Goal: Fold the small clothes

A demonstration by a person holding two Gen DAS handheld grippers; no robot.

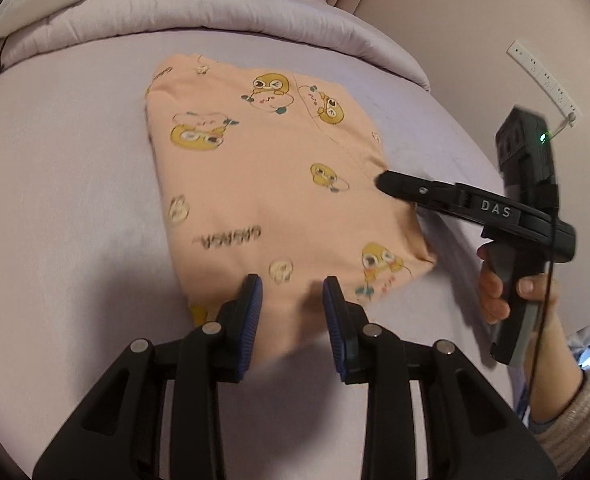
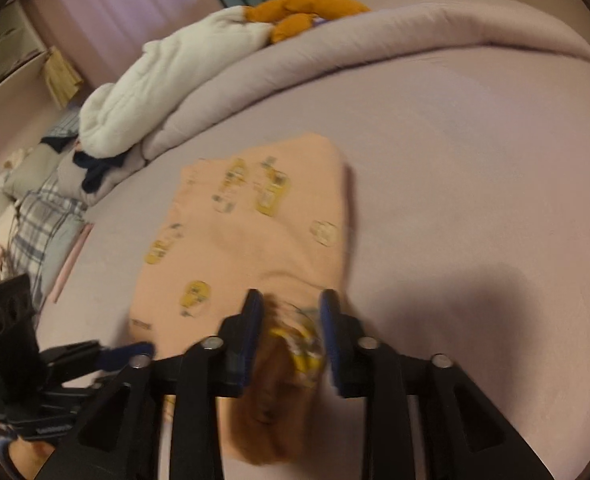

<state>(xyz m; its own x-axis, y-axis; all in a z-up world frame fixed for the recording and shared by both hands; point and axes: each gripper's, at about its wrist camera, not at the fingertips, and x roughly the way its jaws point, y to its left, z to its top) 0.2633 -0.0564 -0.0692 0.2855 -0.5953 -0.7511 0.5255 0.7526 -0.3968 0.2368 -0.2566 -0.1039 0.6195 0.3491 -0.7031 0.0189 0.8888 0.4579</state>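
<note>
A small peach garment [image 1: 263, 184] printed with yellow cartoon ducks lies folded into a rough rectangle on the lilac bed sheet. My left gripper [image 1: 291, 284] is open, its blue pads astride the garment's near edge. My right gripper [image 2: 291, 300] is open over the garment's [image 2: 251, 240] right side; a fold of cloth lies between and under its fingers, not pinched. In the left wrist view the right gripper [image 1: 383, 180] reaches in from the right with its tip over the garment's right edge. The left gripper [image 2: 135, 350] shows at the lower left of the right wrist view.
A rolled lilac duvet [image 1: 199, 12] runs along the far side of the bed, with a white pillow [image 2: 167, 80] and an orange plush toy [image 2: 303, 10] on it. Plaid and dark clothes [image 2: 43, 208] lie at the left. A wall socket strip [image 1: 543, 80] is at the right.
</note>
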